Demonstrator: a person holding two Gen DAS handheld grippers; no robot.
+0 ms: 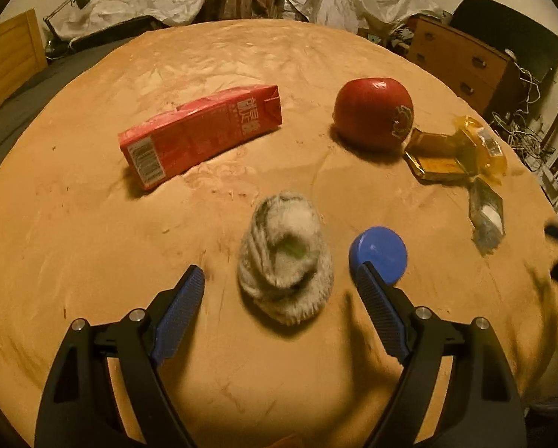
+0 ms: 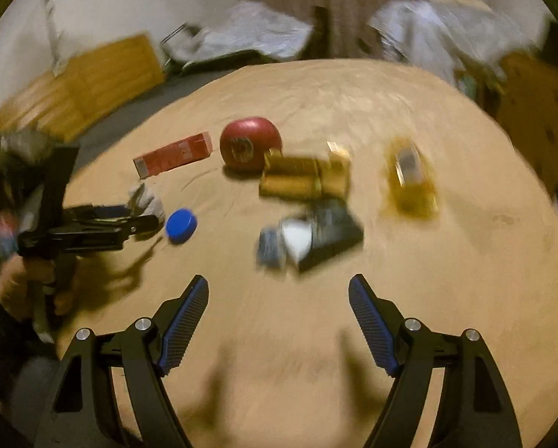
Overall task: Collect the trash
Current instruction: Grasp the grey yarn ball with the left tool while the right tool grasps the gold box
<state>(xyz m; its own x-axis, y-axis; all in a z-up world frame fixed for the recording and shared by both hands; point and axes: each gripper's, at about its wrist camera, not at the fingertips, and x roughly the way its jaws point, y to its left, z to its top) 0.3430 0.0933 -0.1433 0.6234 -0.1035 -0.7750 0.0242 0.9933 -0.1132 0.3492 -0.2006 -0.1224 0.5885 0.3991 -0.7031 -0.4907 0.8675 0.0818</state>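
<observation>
On a tan table [image 1: 92, 246], a red carton [image 1: 200, 134] lies at 10 o'clock, an apple [image 1: 374, 112] at 1 o'clock and wrappers [image 1: 458, 149] at 2 o'clock, while the left gripper [image 1: 280, 280], jaws apart, frames a crumpled grey wad [image 1: 284, 257] near centre, a blue cap [image 1: 379, 252] just beside its right finger. To pick cleanly, it likely needs to centre on the wad, clear of the cap. The right gripper [image 2: 279, 291] hangs open before the blurred wrappers.
</observation>
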